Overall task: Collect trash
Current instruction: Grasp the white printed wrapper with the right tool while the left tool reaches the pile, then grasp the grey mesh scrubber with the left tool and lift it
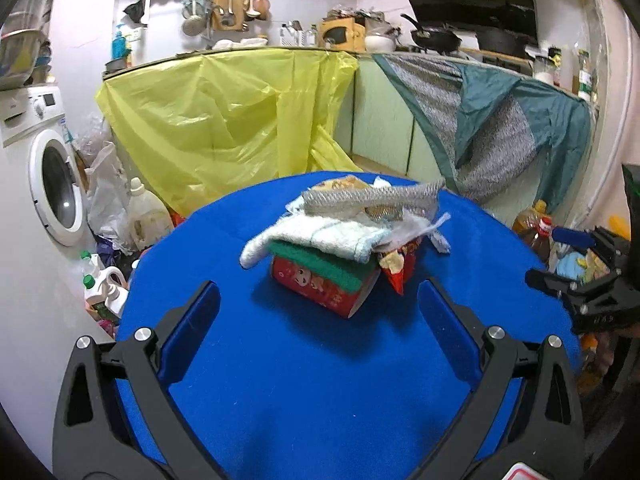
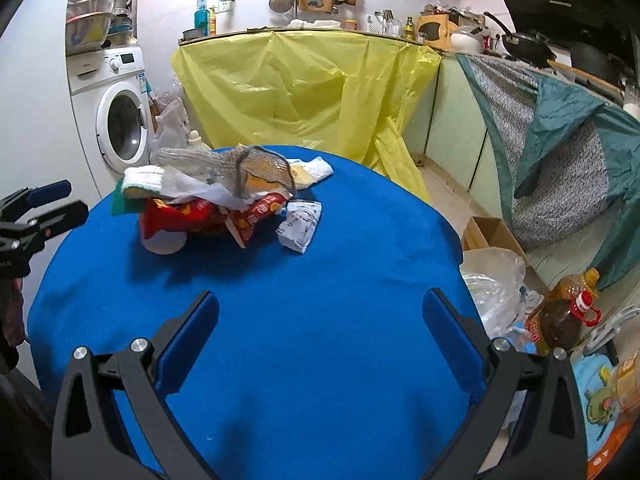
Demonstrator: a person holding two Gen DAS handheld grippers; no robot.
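Observation:
A heap of trash sits on the round blue table (image 1: 320, 380) (image 2: 320, 320). A red printed cup (image 1: 320, 284) (image 2: 164, 236) lies on its side under a green cloth (image 1: 328, 266), a pale towel (image 1: 316, 238) (image 2: 148, 178) and a grey mesh net (image 1: 372, 198) (image 2: 240, 166). Red snack wrappers (image 1: 396, 268) (image 2: 256, 216) and a white printed packet (image 2: 300, 226) lie beside it. My left gripper (image 1: 320, 304) hangs open just short of the cup, with nothing in it. My right gripper (image 2: 320, 312) is open over bare cloth, well back from the heap.
A yellow plastic sheet (image 1: 224, 120) (image 2: 304, 88) and a teal-grey cover (image 1: 500, 128) drape the kitchen counter behind. A washing machine (image 1: 44, 168) (image 2: 116, 116) and detergent bottles (image 1: 144, 216) stand left. An oil bottle (image 2: 560, 316), a plastic bag (image 2: 492, 284) and a cardboard box (image 2: 488, 232) sit on the floor at right.

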